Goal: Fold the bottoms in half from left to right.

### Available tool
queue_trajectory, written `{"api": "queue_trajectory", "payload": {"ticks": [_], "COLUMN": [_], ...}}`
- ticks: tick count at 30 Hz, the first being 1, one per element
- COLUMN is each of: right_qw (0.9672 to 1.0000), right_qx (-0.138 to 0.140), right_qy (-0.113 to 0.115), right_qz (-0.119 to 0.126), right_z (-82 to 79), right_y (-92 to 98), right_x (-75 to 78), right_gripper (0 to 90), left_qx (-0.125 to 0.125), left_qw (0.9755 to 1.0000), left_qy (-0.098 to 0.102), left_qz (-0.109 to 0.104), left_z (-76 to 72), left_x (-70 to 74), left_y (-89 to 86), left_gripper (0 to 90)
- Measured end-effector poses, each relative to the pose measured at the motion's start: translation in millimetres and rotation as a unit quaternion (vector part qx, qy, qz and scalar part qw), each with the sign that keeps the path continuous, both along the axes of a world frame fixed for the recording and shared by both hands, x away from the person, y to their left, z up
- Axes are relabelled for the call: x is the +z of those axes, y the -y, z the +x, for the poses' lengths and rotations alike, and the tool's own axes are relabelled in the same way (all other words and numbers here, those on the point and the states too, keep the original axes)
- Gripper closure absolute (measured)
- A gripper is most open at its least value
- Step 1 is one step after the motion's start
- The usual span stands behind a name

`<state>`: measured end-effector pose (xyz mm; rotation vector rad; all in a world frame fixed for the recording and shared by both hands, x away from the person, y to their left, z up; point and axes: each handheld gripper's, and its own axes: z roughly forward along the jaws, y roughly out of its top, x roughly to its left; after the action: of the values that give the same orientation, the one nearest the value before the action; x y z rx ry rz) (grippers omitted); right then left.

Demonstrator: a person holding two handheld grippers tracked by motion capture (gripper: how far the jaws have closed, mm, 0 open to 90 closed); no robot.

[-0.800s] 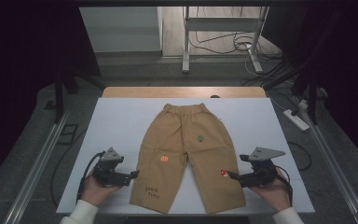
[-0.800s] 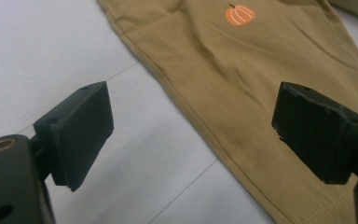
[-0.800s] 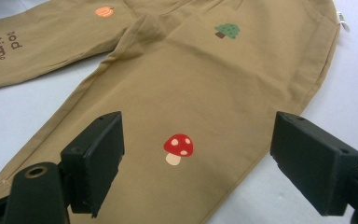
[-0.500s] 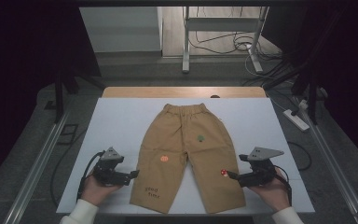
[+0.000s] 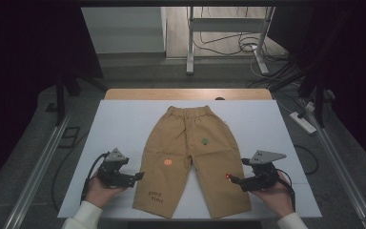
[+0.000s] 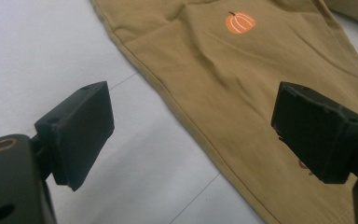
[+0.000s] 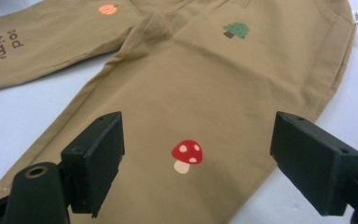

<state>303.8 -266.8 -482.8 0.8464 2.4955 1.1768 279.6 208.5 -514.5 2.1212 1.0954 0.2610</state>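
The left gripper (image 5: 137,176) is standing with its jaws spread wide and nothing between the pads; in the left gripper view (image 6: 193,135) the jaws are straddling the outer hem of one trouser leg, hovering over it without pressing on the cloth; one jaw is sitting above the white table (image 6: 37,56), the other above the fabric near a printed pumpkin (image 6: 240,22).

The right gripper (image 5: 233,179) is likewise gaping at full width and gripping nothing; in the right gripper view (image 7: 196,154) its jaws are framing a red mushroom print (image 7: 186,155) on the other leg, with the cloth lying flat beneath them.

The tan trousers (image 5: 190,157) are lying spread flat in the middle of the white table (image 5: 119,124), waistband toward the far edge and both legs pointing toward the person; a green tree print (image 7: 237,31) is showing higher on the right leg, and dark lettering (image 5: 155,196) is sitting near the left leg's cuff.

Each hand is resting at the near table edge, the left hand (image 5: 100,191) just outside the left leg, the right hand (image 5: 272,193) just outside the right leg; nothing is lying between the grippers and the cloth; beyond the table, a metal stand (image 5: 189,43) and loose cables (image 5: 238,45) are sitting on the floor.
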Motion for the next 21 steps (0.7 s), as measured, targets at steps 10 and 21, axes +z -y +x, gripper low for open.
{"api": "queue_trajectory", "payload": {"ticks": [10, 21], "right_qw": [0.9999, 0.9988], "right_qx": [0.013, 0.047], "right_qy": [0.000, 0.003], "right_qz": [0.000, -0.010], "right_z": [0.5, 0.6], "right_y": [-15.0, -46.6], "right_x": [1.6, 1.4], "right_gripper": [18.0, 18.0], "left_qx": [0.001, -0.001], "left_qw": [1.0000, 1.0000], "left_qy": [0.005, 0.006], "left_qz": [-0.001, 0.001], "left_z": [-2.4, 1.7], "left_x": [1.0, 0.1], "left_y": [-0.3, 2.3], "left_gripper": [13.0, 13.3]}}
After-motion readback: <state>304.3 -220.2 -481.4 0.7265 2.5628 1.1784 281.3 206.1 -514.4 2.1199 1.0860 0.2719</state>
